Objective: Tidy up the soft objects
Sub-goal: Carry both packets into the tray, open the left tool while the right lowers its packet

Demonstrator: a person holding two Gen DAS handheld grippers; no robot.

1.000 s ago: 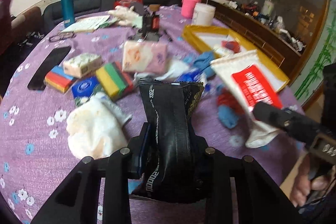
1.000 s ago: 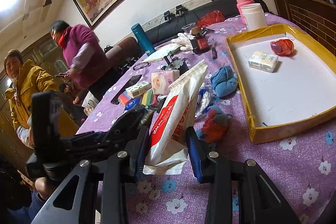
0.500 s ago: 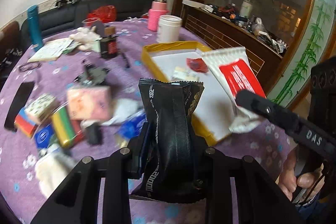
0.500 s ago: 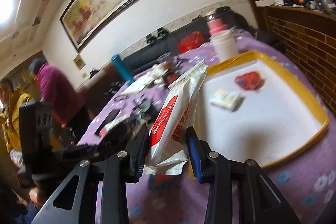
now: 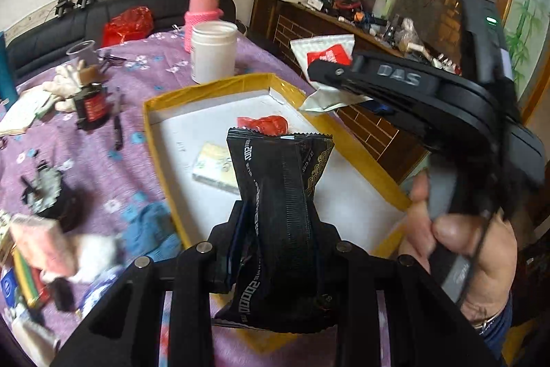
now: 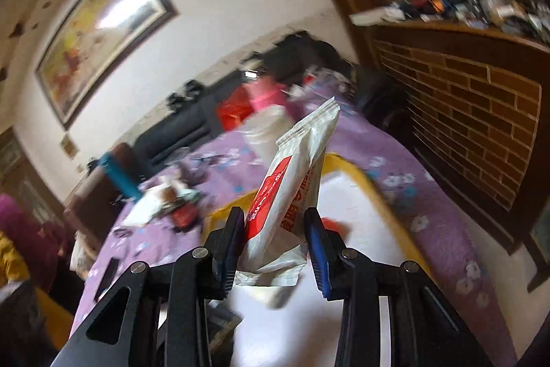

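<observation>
**Q:** What is the condition of the left gripper (image 5: 280, 229)?

**A:** Its jaws are clamped on a black packet (image 5: 280, 181). The packet stands upright between the fingers, its crimped top edge pointing away from the camera. Directly ahead of and below this gripper lies the yellow-rimmed tray (image 5: 151, 126) with a white floor. Beyond the packet's top edge a red soft item (image 5: 263, 124) rests on the tray floor; a small pale tissue pack (image 5: 215, 165) lies just ahead and to the left of the packet.

**Q:** And the right gripper (image 6: 275, 229)?

**A:** Its jaws are clamped on a white packet with a red label (image 6: 292, 188). The packet tilts up and to the right from the fingers, with its crumpled lower end hanging out below them. The tray (image 6: 369, 181) sits ahead of and beneath this gripper. The view is motion-blurred, so its contents are unclear.

**Q:** How do the two grippers stand relative to each other?

**A:** In the left wrist view the right gripper (image 5: 319, 71) appears ahead and to the right, held by a hand (image 5: 457, 250), above the far right rim of the tray.

**Q:** What lies left of the left gripper?

**A:** The purple flowered tablecloth (image 5: 103, 167) carries loose items: a blue knitted piece (image 5: 147, 229) just outside the tray, a pink pack (image 5: 37, 239), and further ahead a white jar (image 5: 213, 52) and a pink bottle (image 5: 203, 12).
</observation>
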